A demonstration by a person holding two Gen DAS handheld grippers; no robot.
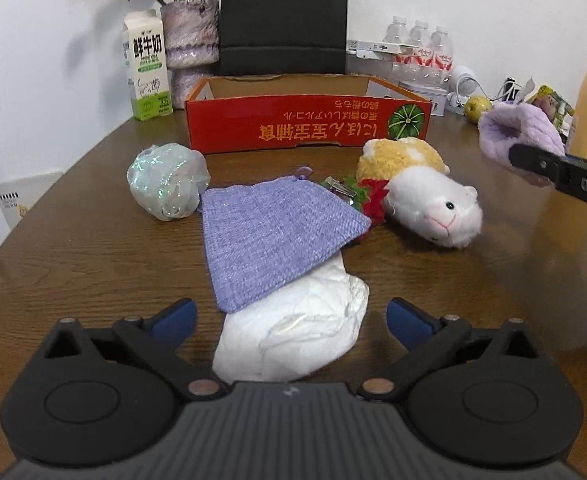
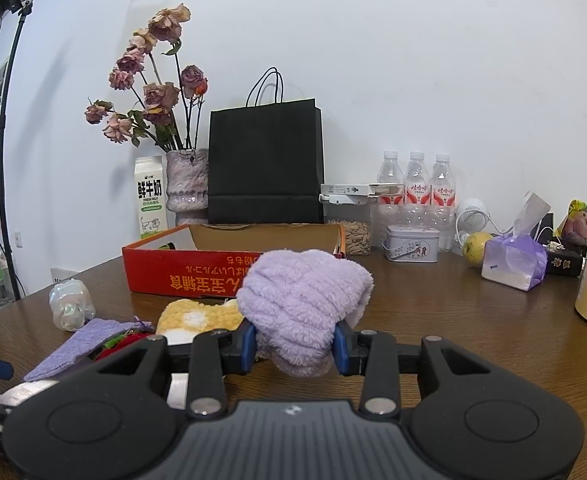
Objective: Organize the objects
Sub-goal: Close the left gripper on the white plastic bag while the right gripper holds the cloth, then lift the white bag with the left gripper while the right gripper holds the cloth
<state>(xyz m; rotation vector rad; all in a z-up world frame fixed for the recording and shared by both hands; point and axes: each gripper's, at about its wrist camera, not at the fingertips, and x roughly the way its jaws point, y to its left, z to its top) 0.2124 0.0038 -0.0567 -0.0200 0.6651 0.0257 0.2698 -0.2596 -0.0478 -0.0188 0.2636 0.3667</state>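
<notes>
1. Plainly, a fluffy purple cloth is clamped between the right gripper pads, held above the table.
2. The left gripper is spread wide over white crumpled paper, unclamped.
3. A red cardboard tray is seen behind.

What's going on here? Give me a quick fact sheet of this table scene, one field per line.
Setting: brown wooden table against a white wall
Container: red cardboard box, open on top
Left gripper: open, over a white crumpled packet
Right gripper: shut on a fluffy purple cloth
Loose items: purple woven pouch lying partly on the packet, hamster plush, iridescent wrapped bundle
Background: milk carton, vase of dried roses, black paper bag
</notes>
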